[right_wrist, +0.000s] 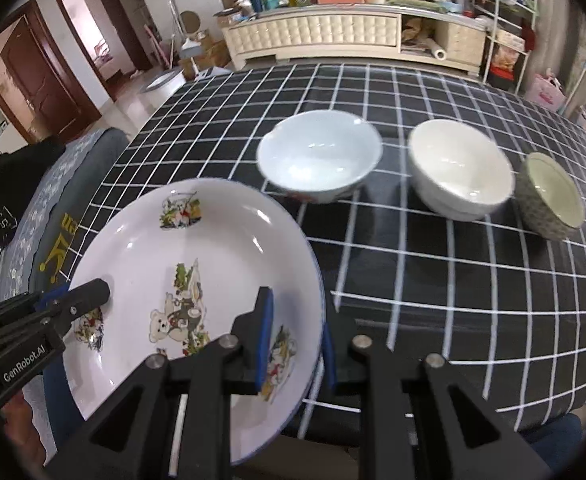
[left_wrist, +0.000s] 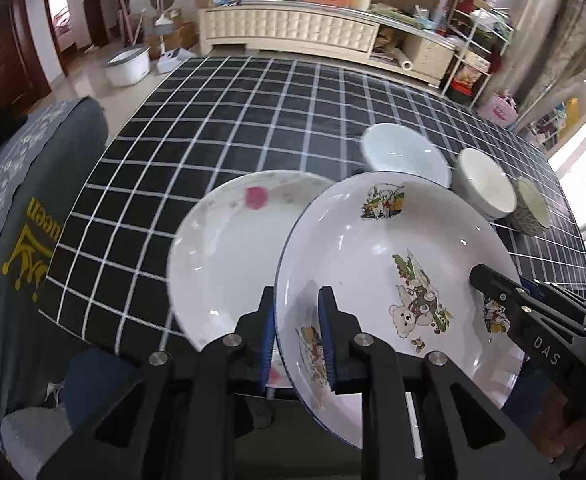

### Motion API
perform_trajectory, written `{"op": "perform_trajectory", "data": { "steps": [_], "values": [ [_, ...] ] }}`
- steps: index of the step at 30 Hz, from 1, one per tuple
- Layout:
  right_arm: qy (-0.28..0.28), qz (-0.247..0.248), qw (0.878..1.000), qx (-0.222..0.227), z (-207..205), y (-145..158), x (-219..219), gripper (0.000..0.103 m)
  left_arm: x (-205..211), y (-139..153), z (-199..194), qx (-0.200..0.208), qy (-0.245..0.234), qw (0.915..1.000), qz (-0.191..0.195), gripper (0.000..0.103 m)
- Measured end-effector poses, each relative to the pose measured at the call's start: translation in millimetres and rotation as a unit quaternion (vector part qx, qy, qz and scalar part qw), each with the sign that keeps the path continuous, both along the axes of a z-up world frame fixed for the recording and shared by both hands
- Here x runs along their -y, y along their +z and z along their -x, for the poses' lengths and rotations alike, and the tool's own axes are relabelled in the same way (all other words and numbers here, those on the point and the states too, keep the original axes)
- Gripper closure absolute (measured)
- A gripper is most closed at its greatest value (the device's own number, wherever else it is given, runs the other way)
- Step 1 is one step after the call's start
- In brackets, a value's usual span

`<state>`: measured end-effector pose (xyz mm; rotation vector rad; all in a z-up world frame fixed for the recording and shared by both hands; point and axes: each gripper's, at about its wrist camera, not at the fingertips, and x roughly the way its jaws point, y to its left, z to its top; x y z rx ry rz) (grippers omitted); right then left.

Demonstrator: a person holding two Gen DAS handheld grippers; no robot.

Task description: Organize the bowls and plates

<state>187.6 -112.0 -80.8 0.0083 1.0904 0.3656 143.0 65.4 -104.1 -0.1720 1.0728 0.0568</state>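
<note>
We hold one bear-print plate [left_wrist: 393,264] off the checked table [left_wrist: 221,120], left gripper [left_wrist: 296,332] clamped at its nine o'clock rim, right gripper [right_wrist: 296,340] at three o'clock.

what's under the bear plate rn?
Beneath the bear plate, held at its rim by the left tool and right tool, lies the pink-flower plate on the checked cloth. Its right part is covered.

A cluttered cream sideboard [right_wrist: 333,32] stands against the far wall beyond the worktop [right_wrist: 453,280] with its black grid cloth. Dark wooden doors [right_wrist: 41,76] open at left over a glossy pale floor [left_wrist: 105,96]. Daylight enters at right.
</note>
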Motion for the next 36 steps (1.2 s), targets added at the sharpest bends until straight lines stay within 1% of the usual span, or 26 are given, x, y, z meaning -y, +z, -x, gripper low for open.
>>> {"op": "perform_trajectory", "data": {
  "steps": [6,13,19,25,30,36],
  "values": [
    [0.012,0.011,1.000,-0.010,-5.2,-11.6,-23.5,0.077,-27.2,-13.3,-3.9,-0.014,0.017,0.9997,0.005,0.085],
    [0.021,0.024,0.999,-0.015,-10.3,-19.7,-42.0,0.077,-46.0,-27.5,-10.3,-0.026,0.029,0.9991,0.015,0.085],
    [0.031,0.033,0.999,-0.022,-15.1,-26.8,-50.1,0.077,-52.5,-36.6,-15.3,-0.034,0.031,0.9989,0.010,0.085],
    [0.035,0.038,0.998,-0.029,-21.3,-32.5,-56.4,0.077,-60.4,-46.3,-21.1,-0.043,0.041,0.9981,0.013,0.085],
    [0.040,0.044,0.998,-0.035,-26.8,-35.1,-59.2,0.077,-65.4,-47.2,-26.5,-0.042,0.041,0.9981,0.020,0.085],
    [0.043,0.036,0.997,-0.047,-31.5,-37.8,-58.7,0.077,-68.1,-47.6,-31.7,-0.039,0.038,0.9982,0.025,0.085]
  ]
}}
